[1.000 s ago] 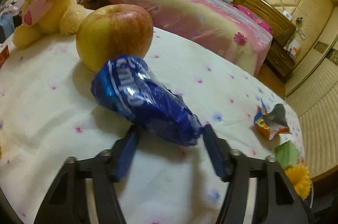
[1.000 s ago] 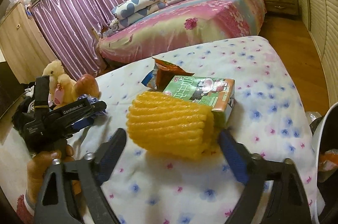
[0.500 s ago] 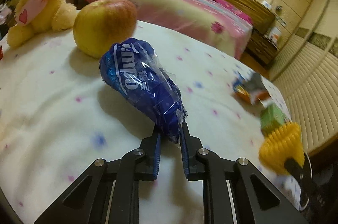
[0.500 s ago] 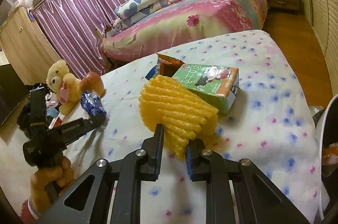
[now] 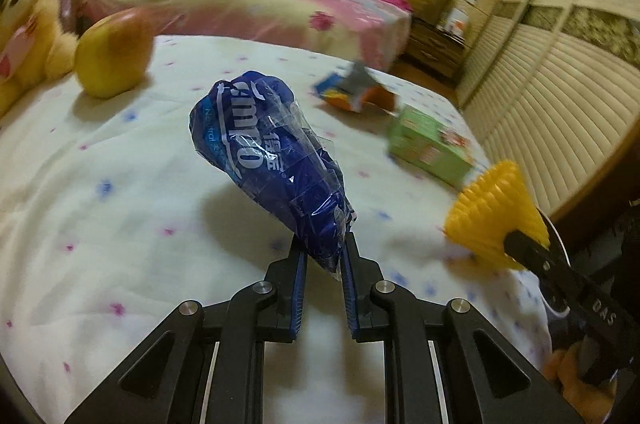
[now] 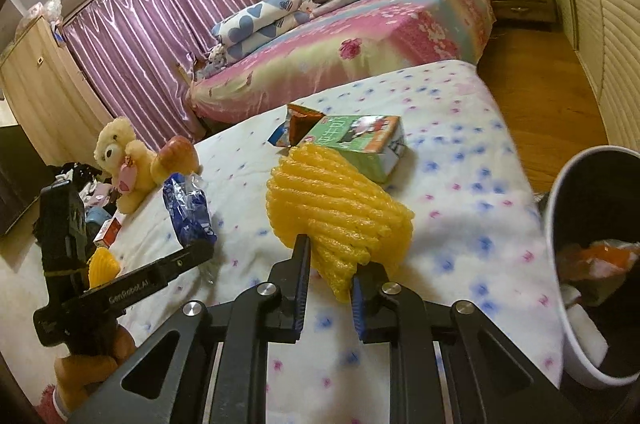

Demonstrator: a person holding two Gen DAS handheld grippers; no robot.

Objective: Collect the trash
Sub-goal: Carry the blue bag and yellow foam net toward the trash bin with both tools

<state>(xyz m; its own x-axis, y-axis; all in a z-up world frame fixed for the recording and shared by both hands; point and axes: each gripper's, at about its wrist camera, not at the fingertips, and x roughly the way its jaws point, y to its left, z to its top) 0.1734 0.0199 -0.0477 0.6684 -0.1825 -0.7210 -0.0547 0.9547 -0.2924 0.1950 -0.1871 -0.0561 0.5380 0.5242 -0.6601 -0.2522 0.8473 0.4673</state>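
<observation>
Trash here is a crumpled blue tissue wrapper (image 5: 272,159) and a yellow foam fruit net (image 6: 340,207), each pinched in a gripper above the flowered bedspread (image 5: 120,207). The left gripper (image 5: 323,260) has just been closing and now clamps the wrapper's lower tail between its blue pads, the bulk of the wrapper standing up toward 11 o'clock of the jaws in the left wrist view. The right gripper (image 6: 330,266) has likewise just been closing and now squeezes the lower corner of the foam net, which fans out toward 12 o'clock of its jaws. In the left wrist view the net also shows at 3 o'clock of the wrapper, with a green drink carton (image 5: 430,149) lying on the bedspread just beyond it and an opened orange snack packet (image 5: 356,91) further off at 1 o'clock. An apple (image 5: 114,57) sits at 10 o'clock of the wrapper, beside a yellow teddy bear (image 5: 28,35) at the left edge. In the right wrist view a white-rimmed waste bin (image 6: 560,264) stands off the bed's edge at 3 o'clock of the net, with scraps already inside. At 9 o'clock a hand (image 6: 92,364) holds the left gripper's handle, and a second yellow foam net (image 6: 103,266) lies behind it.
</observation>
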